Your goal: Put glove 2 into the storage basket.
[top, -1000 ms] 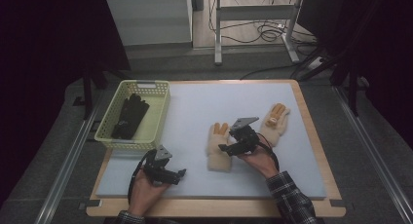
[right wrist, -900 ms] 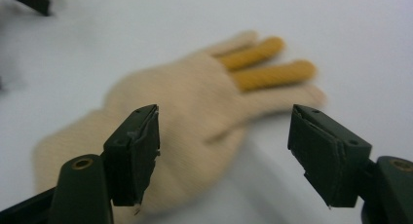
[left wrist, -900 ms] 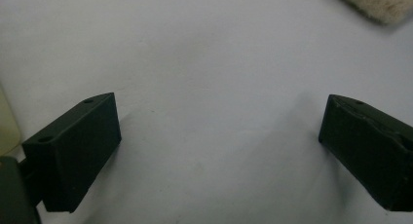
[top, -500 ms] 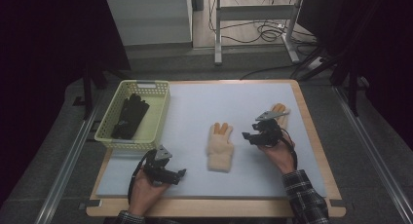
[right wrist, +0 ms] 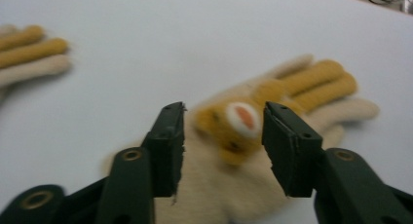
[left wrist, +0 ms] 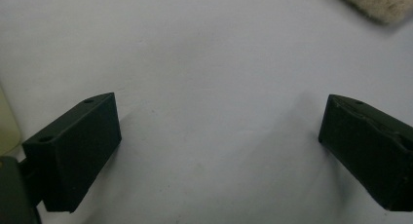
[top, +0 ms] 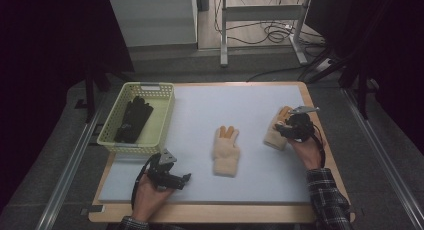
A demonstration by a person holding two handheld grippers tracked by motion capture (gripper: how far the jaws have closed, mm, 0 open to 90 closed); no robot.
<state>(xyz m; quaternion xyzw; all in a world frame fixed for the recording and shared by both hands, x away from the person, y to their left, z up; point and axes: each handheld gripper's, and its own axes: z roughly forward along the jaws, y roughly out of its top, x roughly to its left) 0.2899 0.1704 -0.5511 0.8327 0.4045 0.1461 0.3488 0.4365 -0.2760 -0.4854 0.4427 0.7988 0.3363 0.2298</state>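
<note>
Right gripper (right wrist: 223, 136): jaws half apart, just been closing, framing the bear face (right wrist: 237, 119) on the right-hand glove (right wrist: 272, 117), pads not seen pressing on it, glove flat on the worktop under them. In the high view, right gripper (top: 295, 126) over that cream-and-mustard glove (top: 274, 135) near the right edge of the pale blue mat (top: 250, 105), right hand (top: 307, 150) behind it, checked sleeve (top: 327, 197) toward the near edge. Second glove (top: 226, 151) of the same kind flat at the middle of the mat, fingers pointing away, well apart from the first; also at the left edge of the right gripper view (right wrist: 29, 51). Left gripper (left wrist: 219, 141): jaws wide, bare mat between them, nothing held, a corner of the cream cuff (left wrist: 375, 2) at the top right. In the high view, left gripper (top: 172, 176) low at the near left of the mat, left hand (top: 150, 192) around it. Pale green basket (top: 162, 112) at the far left of the worktop (top: 200, 212), with a black glove (top: 132, 120) lying inside it.
</note>
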